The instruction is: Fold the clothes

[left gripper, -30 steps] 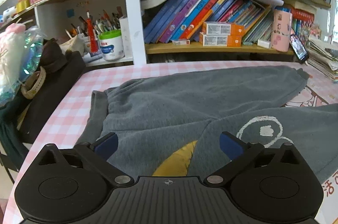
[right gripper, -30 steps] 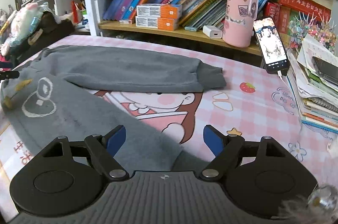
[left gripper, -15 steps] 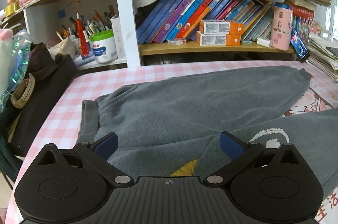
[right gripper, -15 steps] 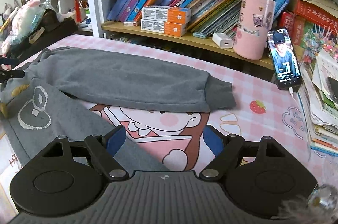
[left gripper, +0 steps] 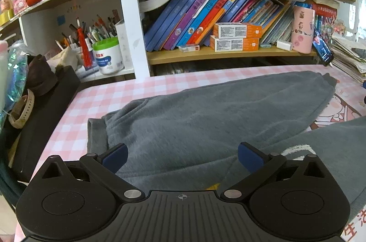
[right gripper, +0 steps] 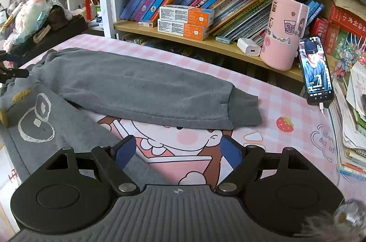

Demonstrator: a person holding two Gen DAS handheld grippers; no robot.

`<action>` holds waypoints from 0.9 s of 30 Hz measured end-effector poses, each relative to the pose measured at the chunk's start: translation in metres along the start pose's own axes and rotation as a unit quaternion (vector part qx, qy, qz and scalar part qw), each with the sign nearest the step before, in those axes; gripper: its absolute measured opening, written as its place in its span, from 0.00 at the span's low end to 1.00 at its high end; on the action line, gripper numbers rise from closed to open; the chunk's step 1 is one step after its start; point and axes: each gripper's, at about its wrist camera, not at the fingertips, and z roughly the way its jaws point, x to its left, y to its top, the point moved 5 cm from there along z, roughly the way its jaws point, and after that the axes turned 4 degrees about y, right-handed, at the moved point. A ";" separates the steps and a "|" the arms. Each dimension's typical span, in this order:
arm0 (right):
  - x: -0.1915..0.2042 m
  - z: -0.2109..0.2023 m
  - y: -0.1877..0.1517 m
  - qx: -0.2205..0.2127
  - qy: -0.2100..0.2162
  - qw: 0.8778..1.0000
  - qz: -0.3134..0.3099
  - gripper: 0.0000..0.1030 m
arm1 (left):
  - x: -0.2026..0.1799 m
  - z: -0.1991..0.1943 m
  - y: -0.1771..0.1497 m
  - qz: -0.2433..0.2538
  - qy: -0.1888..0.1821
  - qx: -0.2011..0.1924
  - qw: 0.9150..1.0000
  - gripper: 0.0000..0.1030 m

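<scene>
Grey fleece trousers (left gripper: 205, 118) lie spread on the pink checked table, legs apart. One leg (right gripper: 141, 86) stretches to the right and ends in a ribbed cuff (right gripper: 246, 109). The other leg (right gripper: 45, 127) carries a white drawing and yellow patches. My left gripper (left gripper: 181, 156) is open and empty, low over the waist end of the trousers. My right gripper (right gripper: 178, 150) is open and empty, above the cartoon mat between the two legs. The left gripper's tip shows at the right wrist view's left edge (right gripper: 11, 74).
A bookshelf (left gripper: 228, 52) with books and orange boxes runs along the back. A pink cup (right gripper: 283, 34) and a phone (right gripper: 316, 70) stand at the right, beside a paper stack (right gripper: 352, 127). A dark bag (left gripper: 39, 109) lies off the table's left edge.
Both grippers have pulled back and tilted up. In the left view the trousers sit lower and the yellow patch is nearly hidden. In the right view the far leg has come closer.
</scene>
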 end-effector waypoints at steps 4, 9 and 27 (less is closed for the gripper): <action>-0.008 0.007 0.005 0.003 -0.001 1.000 0.001 0.77 | 0.007 0.008 0.004 0.012 0.002 0.002 1.000 1.00; -0.021 0.026 0.013 0.018 -0.001 1.000 0.001 0.77 | 0.013 0.019 0.007 0.045 0.009 0.000 0.999 1.00; -0.088 0.105 0.067 0.039 0.002 0.999 0.003 0.74 | 0.057 0.088 0.036 0.075 0.015 0.021 0.997 1.00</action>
